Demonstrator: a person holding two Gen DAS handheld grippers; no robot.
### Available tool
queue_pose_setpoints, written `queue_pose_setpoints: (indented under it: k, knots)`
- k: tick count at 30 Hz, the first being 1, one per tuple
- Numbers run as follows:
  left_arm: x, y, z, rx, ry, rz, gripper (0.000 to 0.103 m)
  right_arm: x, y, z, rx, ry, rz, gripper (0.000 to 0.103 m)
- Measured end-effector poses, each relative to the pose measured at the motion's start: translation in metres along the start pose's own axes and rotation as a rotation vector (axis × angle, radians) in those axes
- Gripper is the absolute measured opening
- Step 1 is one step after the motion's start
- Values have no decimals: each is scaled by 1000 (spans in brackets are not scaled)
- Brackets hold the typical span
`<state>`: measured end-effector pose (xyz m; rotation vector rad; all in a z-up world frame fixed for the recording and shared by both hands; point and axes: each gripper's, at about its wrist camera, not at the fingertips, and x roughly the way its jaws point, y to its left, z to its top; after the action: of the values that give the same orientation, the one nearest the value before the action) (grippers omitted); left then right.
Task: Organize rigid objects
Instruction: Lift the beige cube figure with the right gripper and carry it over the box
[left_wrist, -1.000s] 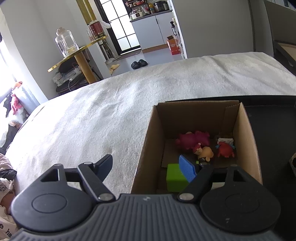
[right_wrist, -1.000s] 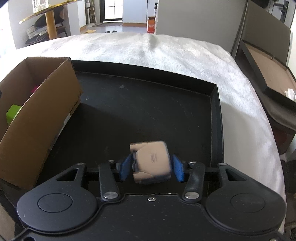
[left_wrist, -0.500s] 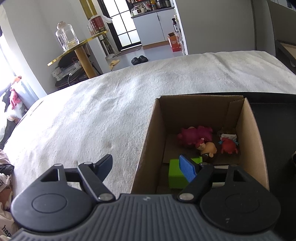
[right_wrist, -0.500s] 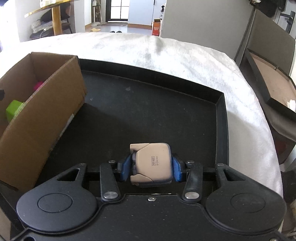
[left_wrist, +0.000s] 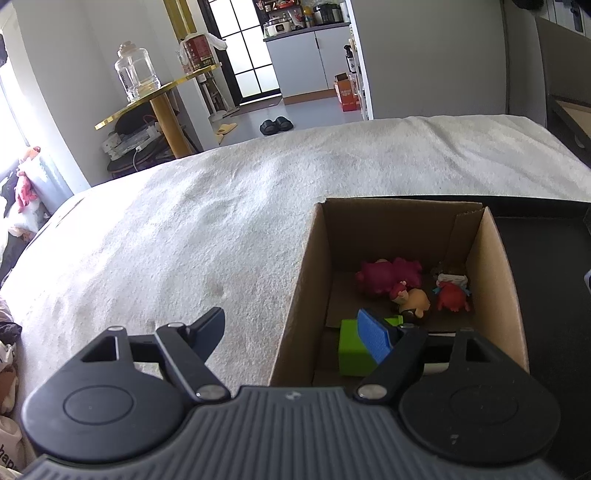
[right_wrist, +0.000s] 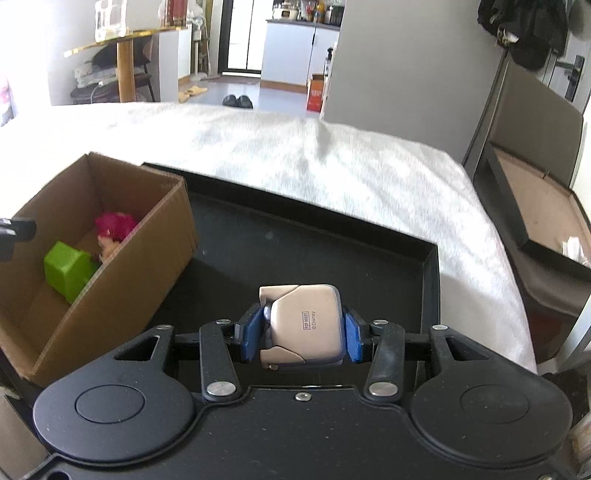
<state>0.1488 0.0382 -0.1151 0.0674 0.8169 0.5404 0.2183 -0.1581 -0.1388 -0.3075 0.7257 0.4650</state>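
Note:
My right gripper (right_wrist: 301, 338) is shut on a beige toy figure (right_wrist: 303, 325), held above the black tray (right_wrist: 430, 280). To its left stands an open cardboard box (right_wrist: 159, 236) with a green block (right_wrist: 66, 269) and a pink toy (right_wrist: 114, 225) inside. In the left wrist view the box (left_wrist: 495, 266) holds the green block (left_wrist: 351, 347), a pink toy (left_wrist: 388, 275), an orange figure (left_wrist: 415, 301) and a red figure (left_wrist: 452, 297). My left gripper (left_wrist: 295, 332) is open and empty, straddling the box's left wall.
The box and tray sit on a white blanket (left_wrist: 184, 240) over a bed. A gold side table with a glass jar (left_wrist: 136, 74) stands beyond the bed. A dark framed board (right_wrist: 535, 206) leans at the right.
My right gripper has lifted the beige figure higher above the tray and tilted up. The left gripper has shifted slightly and stays open.

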Motion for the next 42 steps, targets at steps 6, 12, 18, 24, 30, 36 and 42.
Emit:
queue_pose_setpoints:
  k: [6, 12, 18, 24, 30, 36, 42]
  knots:
    - [0, 5, -3, -6, -6, -17, 78, -7, 4, 10, 10, -60, -5, 44]
    - [3, 11, -6, -22, -2, -26, 78, -9, 8, 14, 3, -100, 0, 44]
    - [6, 16, -7, -37, 2, -32, 78, -13, 19, 21, -17, -126, 12, 44]
    - [7, 20, -10, -44, 4, -40, 78, -21, 35, 29, -51, -175, 57, 44]
    - [8, 26, -12, -53, 3, -22, 78, -26, 52, 36, -94, -210, 91, 44]
    - [5, 29, -14, -51, -17, -24, 77, -31, 69, 43, -142, -232, 125, 44]
    - [5, 34, -19, -67, -20, -57, 59, -30, 90, 49, -199, -239, 157, 44]
